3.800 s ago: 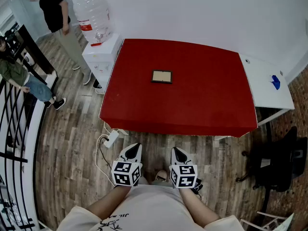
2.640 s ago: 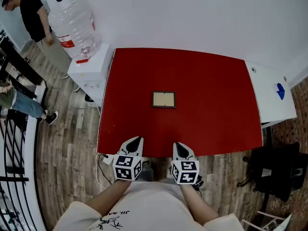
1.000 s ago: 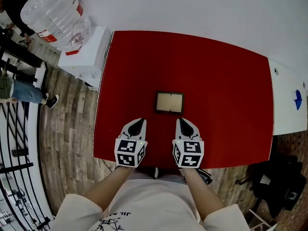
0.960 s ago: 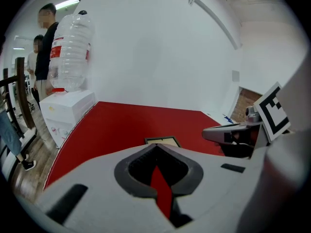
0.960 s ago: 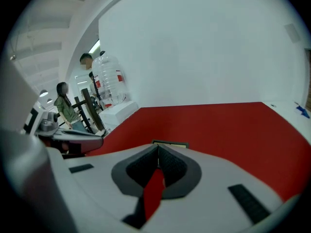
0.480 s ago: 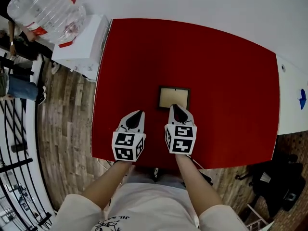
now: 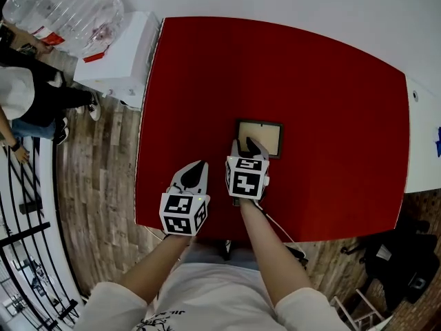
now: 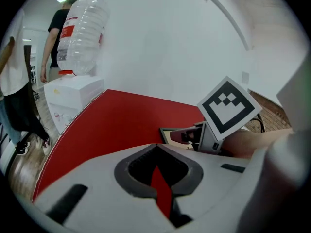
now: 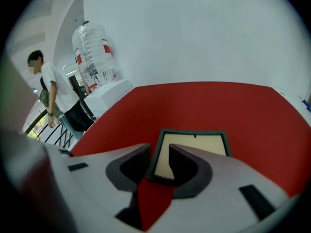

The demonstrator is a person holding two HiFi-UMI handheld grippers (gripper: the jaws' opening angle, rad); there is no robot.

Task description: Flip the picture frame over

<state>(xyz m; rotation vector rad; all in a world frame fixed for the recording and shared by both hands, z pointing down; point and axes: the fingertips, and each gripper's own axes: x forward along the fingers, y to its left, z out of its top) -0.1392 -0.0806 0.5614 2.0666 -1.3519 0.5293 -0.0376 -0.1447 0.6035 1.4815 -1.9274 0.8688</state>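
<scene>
Picture frame (image 7: 262, 135) lies flat near the middle of the red desk (image 7: 207, 81). Right tongs (image 7: 247, 145) are opening, jaws astride its near-left corner. Left tongs (image 7: 194, 171) are clenched and empty, nearer and to the left.

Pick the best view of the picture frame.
Right gripper view: the picture frame is large, its corner between the opening jaws of the right gripper. Head view shows it small, partly covered; left gripper view, a sliver.

Picture frame (image 7: 266, 135) matt dark; table cover (image 7: 207, 81) maybe cloth.
</scene>
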